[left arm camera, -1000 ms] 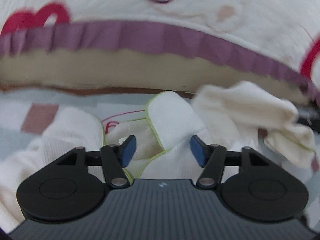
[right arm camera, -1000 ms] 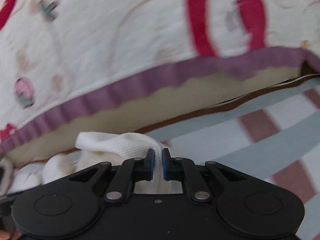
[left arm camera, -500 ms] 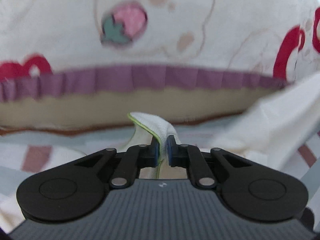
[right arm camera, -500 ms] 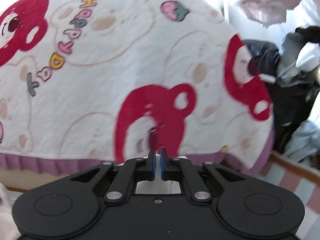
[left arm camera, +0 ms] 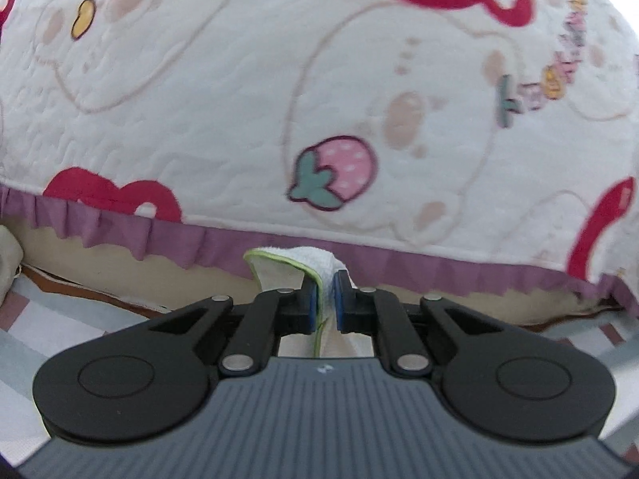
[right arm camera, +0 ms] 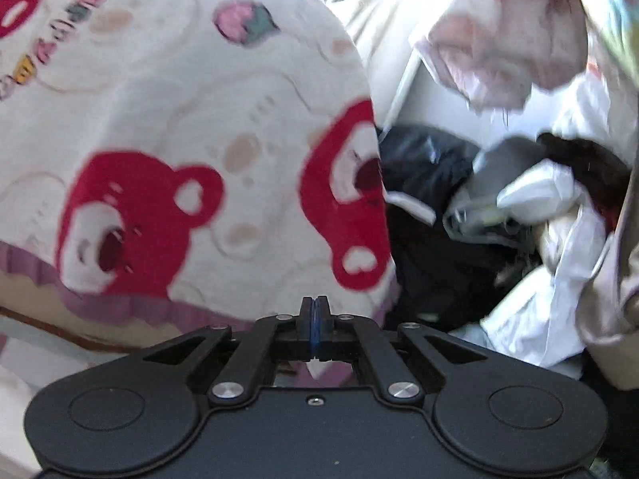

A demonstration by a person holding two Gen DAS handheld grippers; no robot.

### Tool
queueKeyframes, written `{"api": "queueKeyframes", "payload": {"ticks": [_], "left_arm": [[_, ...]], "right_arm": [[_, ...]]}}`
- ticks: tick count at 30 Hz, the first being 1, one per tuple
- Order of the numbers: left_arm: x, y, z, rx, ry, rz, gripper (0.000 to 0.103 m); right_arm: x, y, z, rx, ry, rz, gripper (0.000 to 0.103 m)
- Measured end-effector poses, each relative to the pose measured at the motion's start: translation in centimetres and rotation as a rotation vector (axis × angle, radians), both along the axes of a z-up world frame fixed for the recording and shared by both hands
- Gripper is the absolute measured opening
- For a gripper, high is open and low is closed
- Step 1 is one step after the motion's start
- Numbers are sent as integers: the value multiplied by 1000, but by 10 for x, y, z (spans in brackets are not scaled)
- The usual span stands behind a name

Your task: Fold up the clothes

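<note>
- Left tongs [left arm camera: 323, 293]: blue pads pinch a fold of the white terry-cloth garment with a lime-green stitched edge [left arm camera: 293, 261]. The cloth stands up between the pads and hangs below them, off the bed.
- Right tongs [right arm camera: 314, 321]: pads pressed fully together. A small patch of white shows below the jaws, behind the linkage; cannot tell from this view whether cloth is caught between the pads or merely lies behind them.
- Background, both views: large cream quilted cover printed with red bears and pink strawberries, trimmed with a purple ruffle [left arm camera: 239, 92], draped over something bulky. Beneath it runs a tan band, then the bed sheet in pale grey-blue and dusty-pink checks [left arm camera: 60, 319].
- Right view, far side: heap of dark and white clothes and plastic bags [right arm camera: 499, 219], not sorted, well apart from the work.
- Left view, far left edge: a scrap of cream fabric [left arm camera: 8, 255] lies on the bed; what it belongs to is not clear.
- Progress, judged: early. The garment is gripped and held up, not laid flat; no crease or finished fold shows in either view.
- Left to do, judged: spread the garment out on the bed, smooth it, fold it over itself, set it down. The heap suggests further pieces may wait.
- Risk, judged: terry cloth is limp and will sag; a one-sided grip would let it twist.
</note>
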State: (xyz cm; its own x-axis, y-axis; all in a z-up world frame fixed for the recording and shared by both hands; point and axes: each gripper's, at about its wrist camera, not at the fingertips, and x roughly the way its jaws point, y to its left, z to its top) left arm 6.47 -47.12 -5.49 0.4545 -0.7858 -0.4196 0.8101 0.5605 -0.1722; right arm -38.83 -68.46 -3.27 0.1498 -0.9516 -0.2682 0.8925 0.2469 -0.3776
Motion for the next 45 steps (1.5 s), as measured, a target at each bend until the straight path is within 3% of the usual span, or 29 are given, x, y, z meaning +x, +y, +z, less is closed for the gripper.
{"api": "queueKeyframes", "payload": {"ticks": [2, 4, 6, 8, 9, 13, 17, 20, 22, 23, 24, 25, 26, 30, 32, 39, 42, 45], "left_arm": [[12, -19, -18, 79, 23, 40, 8], [19, -35, -36, 150, 63, 68, 8], [16, -36, -43, 142, 110, 61, 8], [5, -32, -41, 139, 89, 42, 8], [-1, -31, -39, 144, 66, 29, 8], [-16, -24, -29, 159, -18, -23, 8], [-13, -17, -20, 138, 24, -33, 8], [-5, -12, -22, 118, 81, -23, 8], [4, -7, -27, 77, 187, -43, 8], [11, -4, -31, 36, 268, -53, 8], [14, -2, -34, 12, 314, -56, 8], [11, -2, -32, 27, 278, -51, 8], [7, -2, -29, 43, 241, -46, 8], [-7, 8, -1, 56, 76, -45, 7], [-11, 18, 18, 30, 28, -43, 7], [-14, 31, 51, -34, -1, -75, 7], [-11, 17, 48, -18, 0, -92, 8], [-4, -13, 32, 40, -17, -99, 5]], "right_arm": [[-11, -21, -17, 159, -24, 14, 0], [-19, -33, -38, 384, -130, 18, 6], [-24, -32, -61, 556, -235, 17, 14], [-29, -27, -82, 697, -326, 5, 50], [-31, -25, -93, 764, -372, -5, 54], [-64, -23, -128, 862, -580, -210, 56], [-86, -36, -149, 753, -580, -386, 56], [-86, -52, -158, 696, -559, -344, 56], [-74, -55, -167, 702, -503, -235, 58], [-68, -56, -171, 701, -467, -179, 33], [-55, -47, -173, 663, -355, -109, 23], [-43, -39, -174, 623, -253, -45, 14], [-45, -35, -164, 575, -241, -44, 10], [-51, -17, -122, 382, -195, -45, 8], [-66, -19, -86, 292, -234, -70, 8], [-78, -29, 8, 92, -173, -25, 8], [-71, -46, 15, 62, -118, -32, 7], [-57, -75, -6, 83, -29, -79, 7]]}}
